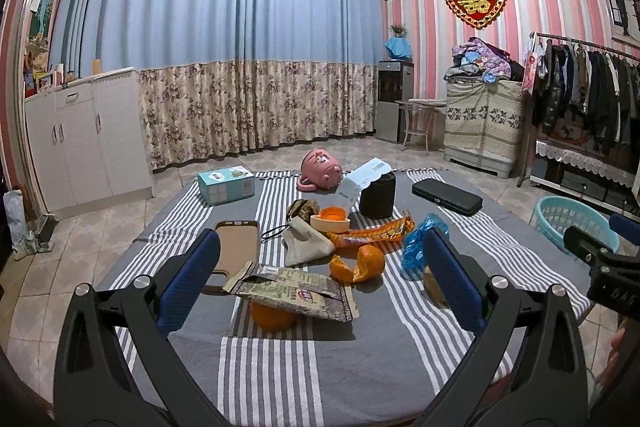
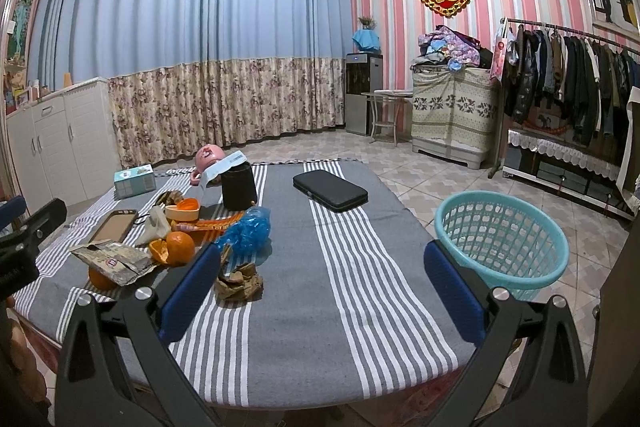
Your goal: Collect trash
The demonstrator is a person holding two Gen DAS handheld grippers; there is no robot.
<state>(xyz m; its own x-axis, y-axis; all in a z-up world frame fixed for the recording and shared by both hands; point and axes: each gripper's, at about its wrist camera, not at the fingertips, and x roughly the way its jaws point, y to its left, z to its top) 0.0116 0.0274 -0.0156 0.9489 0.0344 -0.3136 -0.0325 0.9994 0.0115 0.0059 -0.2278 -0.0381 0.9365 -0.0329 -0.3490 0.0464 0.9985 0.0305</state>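
The left gripper (image 1: 320,267) hovers with its jaws spread wide and nothing between the pads. Framed in the gap between its blue fingers (image 1: 192,279) lies a torn snack packet (image 1: 292,291), resting on top of a whole orange (image 1: 272,315). Just beyond sit a half-peeled orange (image 1: 360,263), a crumpled beige cloth (image 1: 304,243), an orange candy wrapper (image 1: 372,233) and a blue plastic bag (image 1: 420,239), all on the striped tablecloth (image 1: 320,367).

The right gripper (image 2: 322,279) is likewise held wide apart and empty, over a bare stretch of cloth. A crumpled brown paper wad (image 2: 238,283) lies just beside its left finger, at the near edge of the trash pile.

Only the right wrist view shows the turquoise basket (image 2: 502,239) fully, standing on the floor off the table's right edge, near the right finger; the left view catches only part of it behind the other gripper. The left view shows the phone case (image 1: 236,247) and teal box (image 1: 226,185) more plainly.
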